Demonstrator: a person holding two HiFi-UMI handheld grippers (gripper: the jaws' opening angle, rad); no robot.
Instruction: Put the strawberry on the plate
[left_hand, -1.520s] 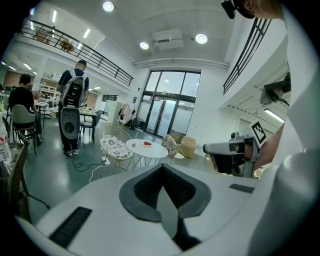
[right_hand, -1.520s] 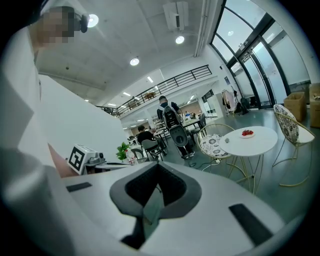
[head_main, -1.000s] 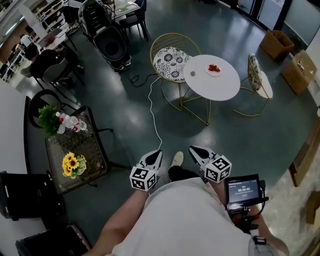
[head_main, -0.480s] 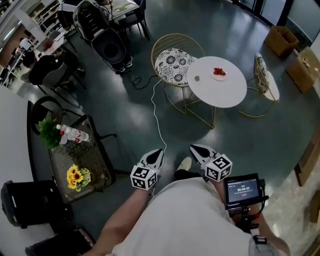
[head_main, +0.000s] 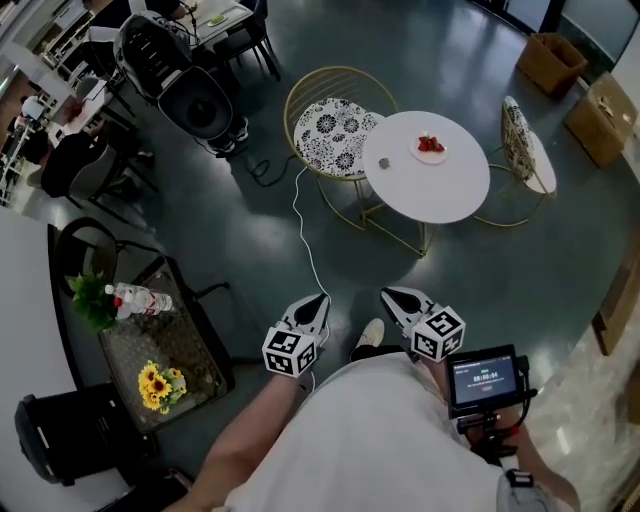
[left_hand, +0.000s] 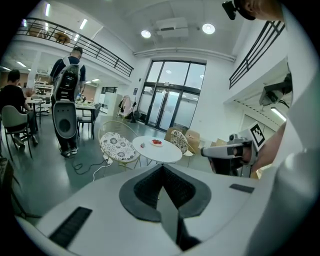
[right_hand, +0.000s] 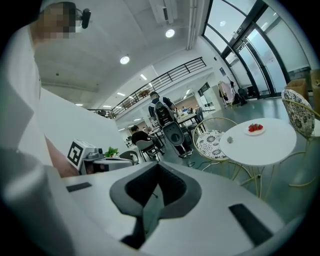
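Note:
A white plate (head_main: 430, 149) with red strawberries (head_main: 430, 144) lies on a round white table (head_main: 440, 190) several steps ahead. A small grey object (head_main: 383, 163) sits near the table's left edge. My left gripper (head_main: 318, 300) and right gripper (head_main: 390, 295) are held close to my body, far from the table, both shut and empty. The left gripper view shows the plate (left_hand: 157, 143) on the table (left_hand: 160, 152) beyond the shut jaws. In the right gripper view the strawberries (right_hand: 255, 127) lie far off on the table (right_hand: 267, 147).
Two gold-framed chairs with patterned cushions (head_main: 335, 125) (head_main: 520, 150) flank the table. A white cable (head_main: 305, 235) runs across the dark floor. A side table (head_main: 185, 345) with sunflowers and bottles stands at my left. Cardboard boxes (head_main: 552, 62) stand at the far right, and a black speaker (head_main: 195, 100) at the far left.
The floor and side table have slid down in the head view as I stepped forward. My shoe shifted right. Both grippers kept their pose and stayed shut.

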